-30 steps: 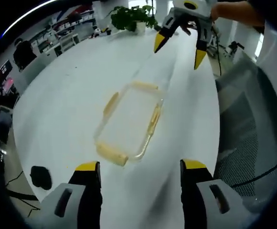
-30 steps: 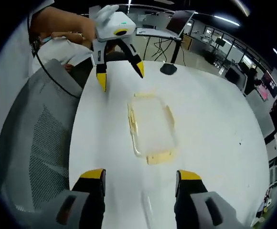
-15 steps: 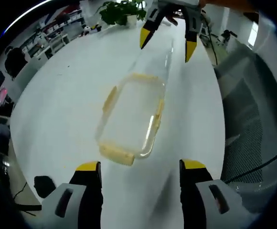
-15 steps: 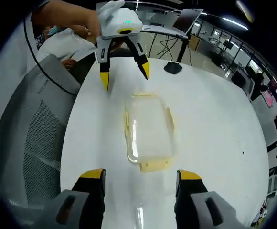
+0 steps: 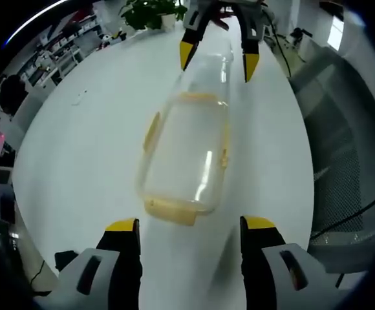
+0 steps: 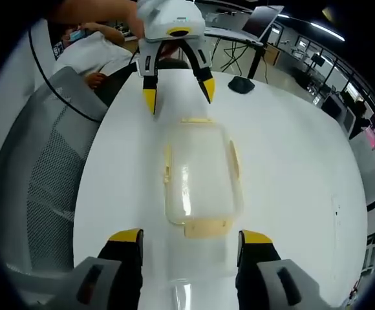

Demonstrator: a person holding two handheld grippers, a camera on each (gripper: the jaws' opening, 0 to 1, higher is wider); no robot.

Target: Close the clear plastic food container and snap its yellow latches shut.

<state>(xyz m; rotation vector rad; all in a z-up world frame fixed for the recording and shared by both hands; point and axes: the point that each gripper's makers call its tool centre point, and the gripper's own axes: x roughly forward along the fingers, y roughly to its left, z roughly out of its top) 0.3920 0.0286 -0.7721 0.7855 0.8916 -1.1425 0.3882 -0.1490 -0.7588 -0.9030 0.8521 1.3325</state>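
A clear plastic food container [image 5: 186, 152] with yellow latches lies lengthwise on the white table [image 5: 84, 148], its lid on top. One end latch [image 5: 171, 210] faces my left gripper [image 5: 185, 227], which stands open just short of it with nothing between its jaws. In the right gripper view the container [image 6: 199, 173] shows its other end latch [image 6: 207, 228] close to my right gripper [image 6: 190, 237], open and holding nothing. Each gripper appears beyond the container in the other's view: the right gripper [image 5: 215, 55], the left gripper [image 6: 178, 90]. Side latches [image 6: 234, 159] lie along the long edges.
A grey mesh office chair [image 6: 42, 168] stands by the table's edge, also the chair [image 5: 342, 148]. A potted plant [image 5: 150, 13] stands at the table's far end. A monitor stand base [image 6: 242, 84] rests on the table. A person's sleeve and hand [image 6: 90, 55] are behind the left gripper.
Both grippers have closed in on the container from opposite ends; it now looks larger and sits centred between each pair of jaws. The container itself has not moved.
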